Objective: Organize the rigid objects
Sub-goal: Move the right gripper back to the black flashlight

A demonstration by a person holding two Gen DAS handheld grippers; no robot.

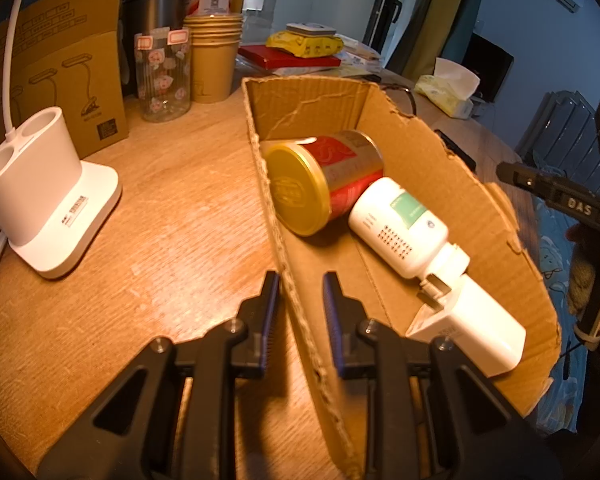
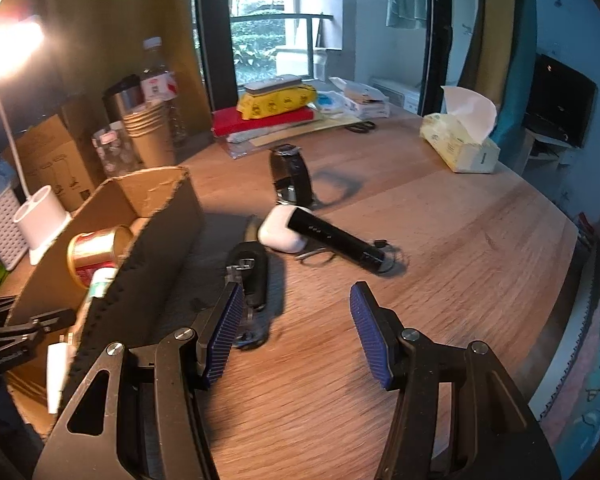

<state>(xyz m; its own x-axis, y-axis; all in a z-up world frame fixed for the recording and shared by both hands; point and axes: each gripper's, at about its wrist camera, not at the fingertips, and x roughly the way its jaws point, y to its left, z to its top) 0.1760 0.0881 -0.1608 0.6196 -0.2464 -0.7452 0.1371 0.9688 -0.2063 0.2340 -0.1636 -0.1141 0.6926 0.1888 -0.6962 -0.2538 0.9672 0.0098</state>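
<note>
Left tool (image 1: pixel 300 294), ribbed blue pads astride ragged corrugated cardboard box wall (image 1: pixel 300 320).

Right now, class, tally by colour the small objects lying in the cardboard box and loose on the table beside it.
White: 3 (bottle, rectangular case, rounded case)
Black: 3 (key fob, cylinder, strap-like item)
Red and gold: 1 (tin)
Total: 7

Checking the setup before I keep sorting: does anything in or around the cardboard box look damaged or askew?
The cardboard box has torn, ragged top edges. Inside, the gold-lidded can and the white bottle lie tipped on their sides. The left gripper is clamped on the box's near wall.
</note>
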